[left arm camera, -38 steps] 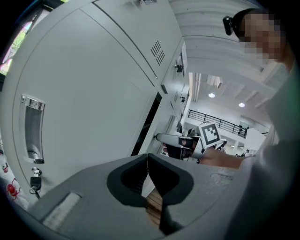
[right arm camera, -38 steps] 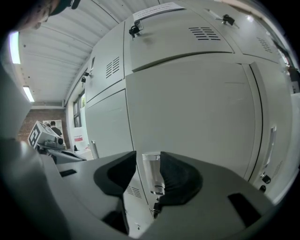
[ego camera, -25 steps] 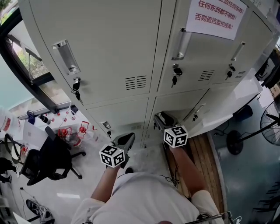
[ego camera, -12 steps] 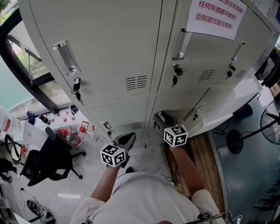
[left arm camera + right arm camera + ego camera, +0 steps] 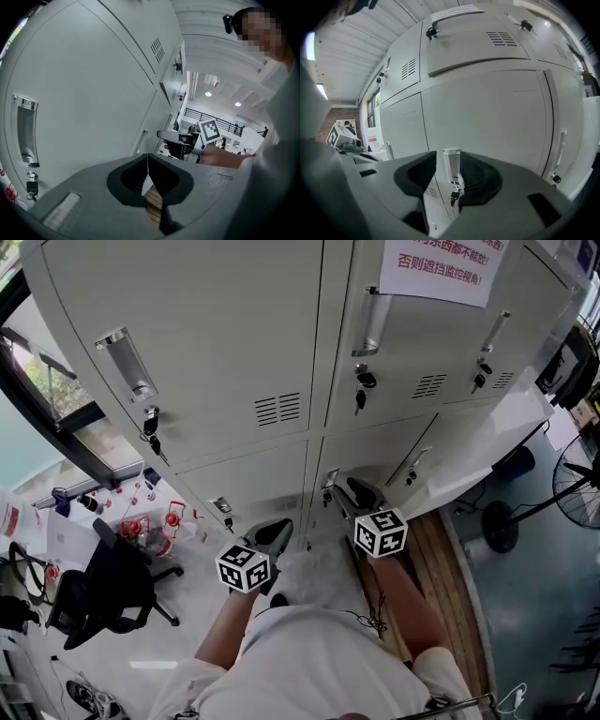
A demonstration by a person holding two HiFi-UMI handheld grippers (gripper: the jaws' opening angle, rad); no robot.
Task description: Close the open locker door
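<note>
Your left gripper (image 5: pixel 148 159): jaws pressed together, empty. Your right gripper (image 5: pixel 449 155): jaws spread, gripping nothing, handle (image 5: pixel 451 168) framed between them. The locker door (image 5: pixel 487 122) is lower row, dead ahead. Push squarely beside the handle, clear of the key (image 5: pixel 452 194), until it looks flush.

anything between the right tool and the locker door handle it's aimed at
Nothing visible. The right tool has its jaws apart, framing the locker door handle, a key hanging below it, with no object in front. Contact cannot be told.
</note>
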